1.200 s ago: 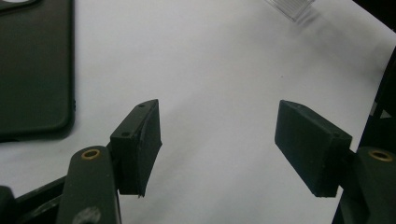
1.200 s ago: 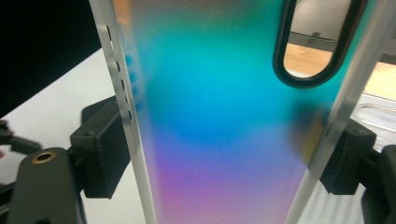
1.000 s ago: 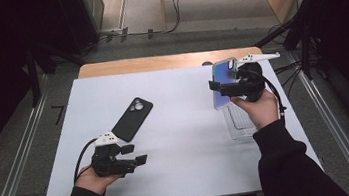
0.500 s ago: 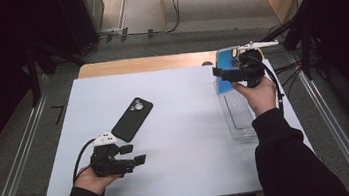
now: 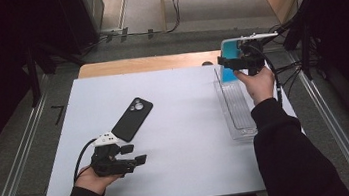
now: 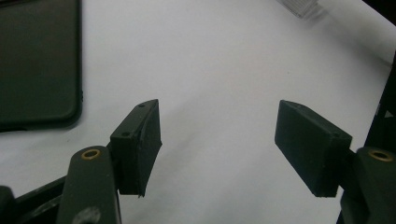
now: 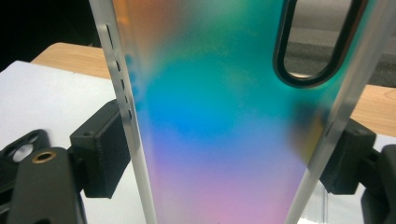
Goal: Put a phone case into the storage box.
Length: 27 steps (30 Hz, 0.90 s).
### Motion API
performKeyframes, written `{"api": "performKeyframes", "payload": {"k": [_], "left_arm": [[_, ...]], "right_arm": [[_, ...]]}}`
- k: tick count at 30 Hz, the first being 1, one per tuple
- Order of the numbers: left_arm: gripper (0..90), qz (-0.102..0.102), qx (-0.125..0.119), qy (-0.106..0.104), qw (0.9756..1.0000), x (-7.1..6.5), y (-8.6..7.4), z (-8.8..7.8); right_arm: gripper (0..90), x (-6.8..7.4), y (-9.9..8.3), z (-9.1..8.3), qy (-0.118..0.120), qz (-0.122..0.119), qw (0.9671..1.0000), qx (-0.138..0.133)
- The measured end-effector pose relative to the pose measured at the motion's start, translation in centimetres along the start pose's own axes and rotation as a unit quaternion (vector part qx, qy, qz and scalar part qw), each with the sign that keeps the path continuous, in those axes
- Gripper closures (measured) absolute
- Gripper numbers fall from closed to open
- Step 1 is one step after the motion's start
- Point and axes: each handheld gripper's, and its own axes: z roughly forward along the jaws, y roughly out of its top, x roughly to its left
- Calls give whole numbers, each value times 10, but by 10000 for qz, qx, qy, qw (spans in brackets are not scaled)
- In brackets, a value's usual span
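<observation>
The right tongs, clenched across an iridescent phone case at the worktop's two o'clock, should carry it level (left tongs released, idle).

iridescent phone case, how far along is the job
Done: the iridescent case is lifted above the clear tray, clamped in the right gripper. In hand: it hangs over the table's far right corner. Left: the black phone lies untouched near the open left gripper; nothing is fitted yet.
</observation>
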Motion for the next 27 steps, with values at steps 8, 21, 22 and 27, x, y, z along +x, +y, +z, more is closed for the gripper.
{"api": "performKeyframes", "payload": {"k": [8,21,22,27], "left_arm": [[318,-5,-69,62,10000,1,1,-2],[318,9,-9,24,10000,1,1,0],[318,8,-10,22,10000,1,1,0],[318,16,-4,18,10000,1,1,0]], "right_arm": [[163,-14,-1,20,-115,161,9998,27],[159,-30,-10,53,-388,232,9987,250],[159,-30,-11,54,-400,241,9985,284],[157,-34,-16,65,-500,206,9976,439]]}}
